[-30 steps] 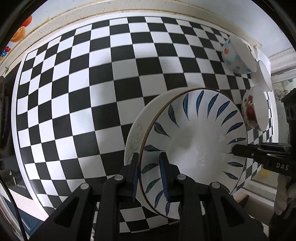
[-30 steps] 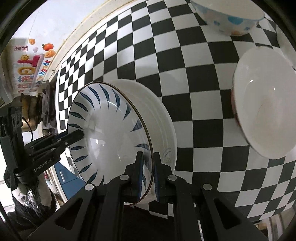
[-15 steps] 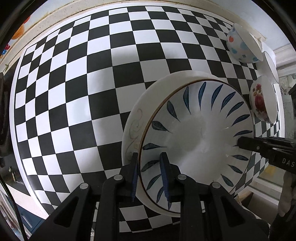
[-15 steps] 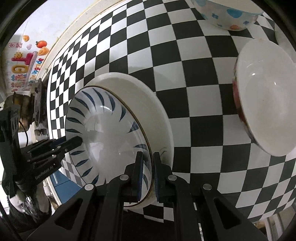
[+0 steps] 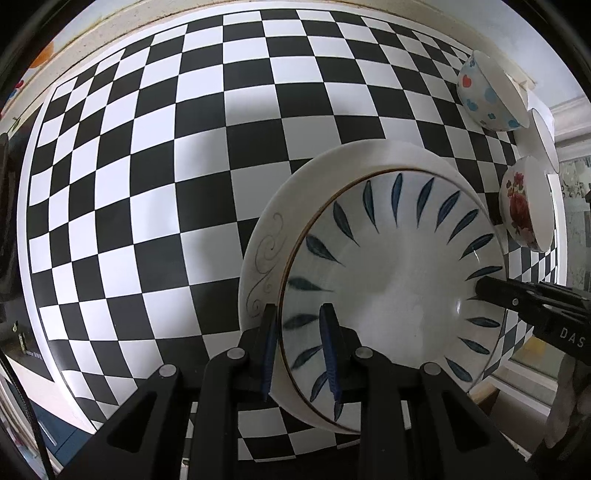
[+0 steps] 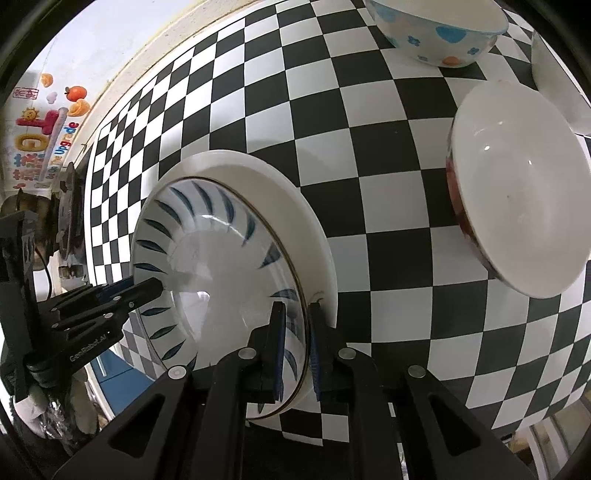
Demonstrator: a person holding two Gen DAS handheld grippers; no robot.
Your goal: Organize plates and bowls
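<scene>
A white plate with blue leaf marks lies nested over a larger white plate with a grey swirl on the checkered table. Whether the two plates touch I cannot tell. My left gripper is shut on the blue-leaf plate's near rim, and its tip shows at that plate's left edge in the right wrist view. My right gripper grips the opposite rim. Its jaws are opening, with the rim still filling the gap between the pads. Its tip shows in the left wrist view.
Three bowls stand at the table's right end: one with blue and red hearts, one with red roses, and a plain white one between them. A wall with stickers runs along the far side.
Both grippers have carried the blue-leaf plate toward the table's far side and down onto the white plate. The right gripper's pads stand slightly wider apart.
</scene>
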